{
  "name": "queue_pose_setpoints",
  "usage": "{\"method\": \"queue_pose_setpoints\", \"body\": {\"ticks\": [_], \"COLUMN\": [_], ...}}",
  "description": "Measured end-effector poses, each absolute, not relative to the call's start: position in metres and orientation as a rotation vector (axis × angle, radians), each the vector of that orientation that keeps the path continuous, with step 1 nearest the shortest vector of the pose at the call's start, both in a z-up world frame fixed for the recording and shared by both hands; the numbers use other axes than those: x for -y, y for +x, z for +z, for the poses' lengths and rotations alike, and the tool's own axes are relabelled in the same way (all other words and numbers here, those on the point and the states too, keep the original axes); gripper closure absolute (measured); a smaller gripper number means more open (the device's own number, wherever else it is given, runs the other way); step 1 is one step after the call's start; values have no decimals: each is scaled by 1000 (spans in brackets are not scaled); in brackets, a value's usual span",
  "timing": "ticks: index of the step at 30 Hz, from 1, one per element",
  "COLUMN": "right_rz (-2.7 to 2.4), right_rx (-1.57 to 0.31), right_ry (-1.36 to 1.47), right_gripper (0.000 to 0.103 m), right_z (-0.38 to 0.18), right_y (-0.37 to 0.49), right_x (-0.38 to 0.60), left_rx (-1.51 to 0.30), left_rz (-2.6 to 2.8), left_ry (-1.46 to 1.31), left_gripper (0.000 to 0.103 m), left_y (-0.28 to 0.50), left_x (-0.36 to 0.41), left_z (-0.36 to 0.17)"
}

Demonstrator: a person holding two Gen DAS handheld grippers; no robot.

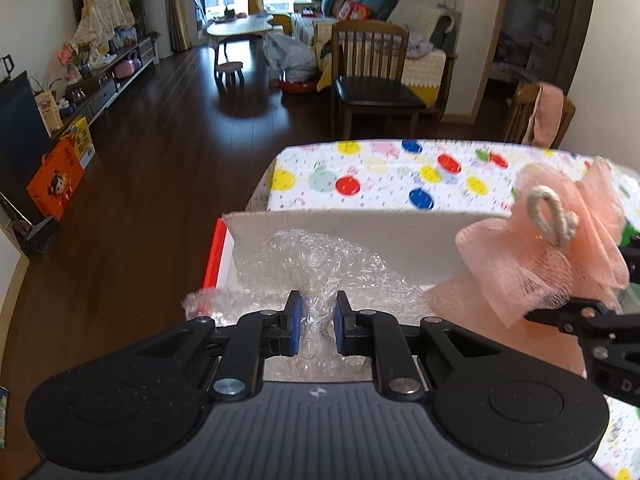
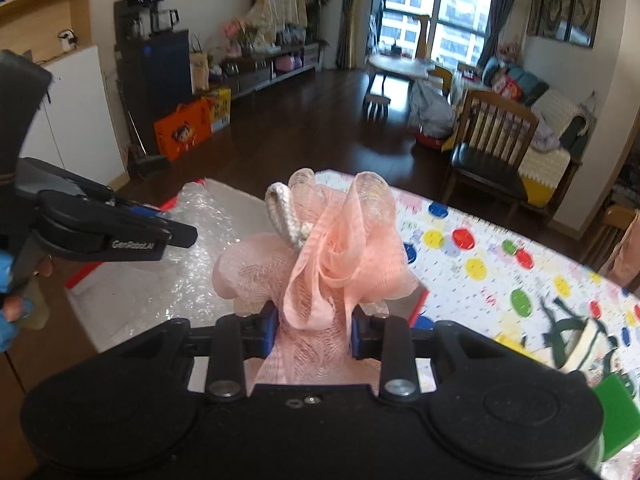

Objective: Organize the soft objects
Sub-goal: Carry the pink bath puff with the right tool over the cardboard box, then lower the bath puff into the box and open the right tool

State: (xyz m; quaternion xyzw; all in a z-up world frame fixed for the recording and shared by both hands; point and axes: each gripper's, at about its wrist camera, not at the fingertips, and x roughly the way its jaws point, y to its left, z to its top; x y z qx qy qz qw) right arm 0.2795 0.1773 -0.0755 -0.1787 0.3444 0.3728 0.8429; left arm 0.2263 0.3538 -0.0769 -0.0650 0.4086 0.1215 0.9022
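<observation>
My left gripper (image 1: 317,309) is shut on a crumpled sheet of clear bubble wrap (image 1: 320,264) that lies in an open cardboard box (image 1: 400,236) with a red edge. My right gripper (image 2: 313,322) is shut on a peach mesh bath pouf (image 2: 328,248) with a white rope loop (image 2: 284,212), held above the box's right side. The pouf (image 1: 560,248) and right gripper show at the right of the left wrist view. The left gripper (image 2: 176,236) shows at the left of the right wrist view, over the bubble wrap (image 2: 200,240).
The box sits on a table with a polka-dot cloth (image 1: 380,172). A green-strapped fabric item (image 2: 580,340) and a green block (image 2: 612,412) lie at the right. A wooden chair (image 1: 372,80) stands beyond the table.
</observation>
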Motion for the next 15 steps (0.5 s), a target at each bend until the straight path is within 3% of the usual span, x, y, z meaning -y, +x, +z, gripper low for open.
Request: {"method": "queue_pose_setpoints", "body": {"ticks": [15], "right_rz": [754], "right_rx": [-894], "right_ry": [-395], "right_gripper": [72], "right_z": [-126], "right_y": [306], "right_x": [-220], "left_rx": [-979], "left_rz": [247], "left_ry": [-114], "left_gripper": [87], "left_y": [258], "left_x": [-367], "left_z": [-122]}}
